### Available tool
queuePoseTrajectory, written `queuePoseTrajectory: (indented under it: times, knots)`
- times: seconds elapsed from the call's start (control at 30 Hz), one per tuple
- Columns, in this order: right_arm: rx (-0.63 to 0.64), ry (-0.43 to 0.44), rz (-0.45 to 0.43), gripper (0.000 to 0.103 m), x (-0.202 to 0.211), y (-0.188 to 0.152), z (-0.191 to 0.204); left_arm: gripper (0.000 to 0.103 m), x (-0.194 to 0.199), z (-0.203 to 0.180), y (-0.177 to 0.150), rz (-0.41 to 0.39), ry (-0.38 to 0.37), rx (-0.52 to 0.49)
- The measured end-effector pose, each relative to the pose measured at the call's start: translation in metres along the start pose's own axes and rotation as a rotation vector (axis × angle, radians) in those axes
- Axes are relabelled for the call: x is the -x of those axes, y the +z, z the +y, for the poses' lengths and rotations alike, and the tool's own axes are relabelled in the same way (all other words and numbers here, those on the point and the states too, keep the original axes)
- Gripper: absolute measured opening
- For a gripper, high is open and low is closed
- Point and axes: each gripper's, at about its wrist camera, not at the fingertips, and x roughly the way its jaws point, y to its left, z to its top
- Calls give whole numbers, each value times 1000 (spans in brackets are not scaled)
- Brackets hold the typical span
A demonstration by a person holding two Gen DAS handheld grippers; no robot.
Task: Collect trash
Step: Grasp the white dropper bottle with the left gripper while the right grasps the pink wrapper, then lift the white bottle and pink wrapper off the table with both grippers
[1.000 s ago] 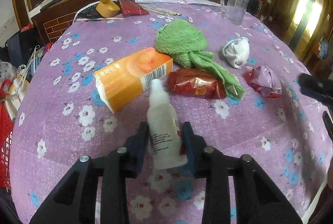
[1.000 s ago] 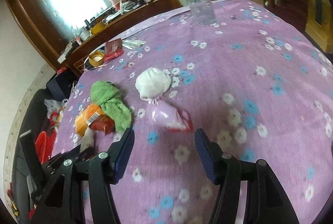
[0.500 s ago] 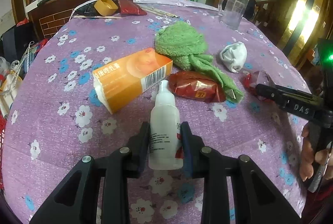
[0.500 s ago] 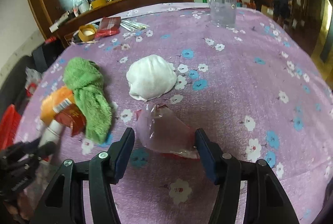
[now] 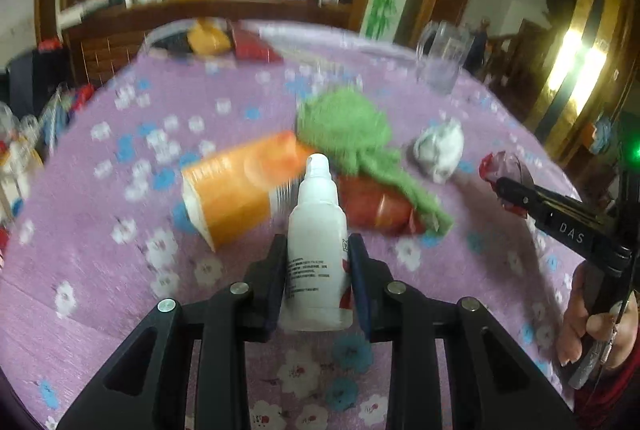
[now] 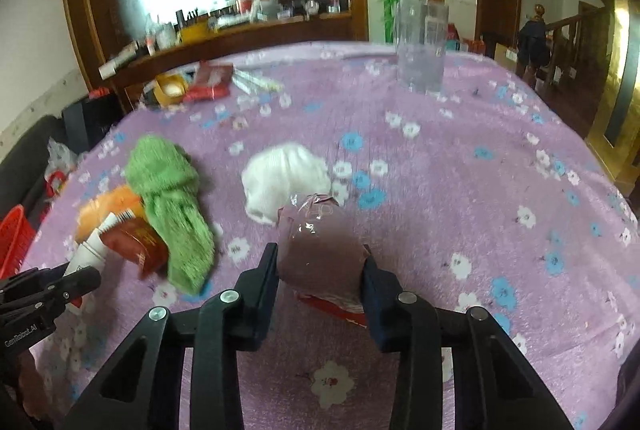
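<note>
My left gripper [image 5: 318, 250] is shut on a white plastic bottle [image 5: 316, 230], nozzle pointing away, held just above the purple flowered tablecloth [image 5: 120, 290]. My right gripper [image 6: 320, 258] has its jaws closing around a crumpled pinkish foil wrapper [image 6: 316, 242]; both pads touch its sides. In the left wrist view that wrapper [image 5: 504, 166] shows at the tip of the right gripper's fingers [image 5: 516, 196], with a hand [image 5: 592, 330] behind. The bottle [image 6: 90, 250] also shows at the left edge of the right wrist view.
An orange carton [image 5: 240, 186], a dark red packet [image 5: 372, 206], a green cloth [image 5: 348, 130] and a white crumpled wad [image 5: 440, 150] lie mid-table. A clear jug [image 6: 420, 46] stands far back. A red basket [image 6: 14, 238] sits off the table's left edge.
The right gripper moved forward over the foil wrapper and its jaws narrowed onto it. The left gripper kept its hold on the bottle and tilted slightly.
</note>
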Motion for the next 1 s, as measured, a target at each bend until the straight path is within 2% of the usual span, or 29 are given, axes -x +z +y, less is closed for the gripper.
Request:
queuePoseTrajectory:
  times: [0.07,0.17,0.6,1.0]
  knots:
    - [12,-2,-38,41,7,1,3,29,7,-4,0,-60,33,-20]
    - [41,-2,-56,41,10,2,10,29,10,-3,1,-94,56,-24]
    - [123,-95,-77,41,11,-1,23,29,12,6,6,-135,121,-14]
    - [134,-108,-86,41,13,-2,25,29,12,6,6,-146,140,-17]
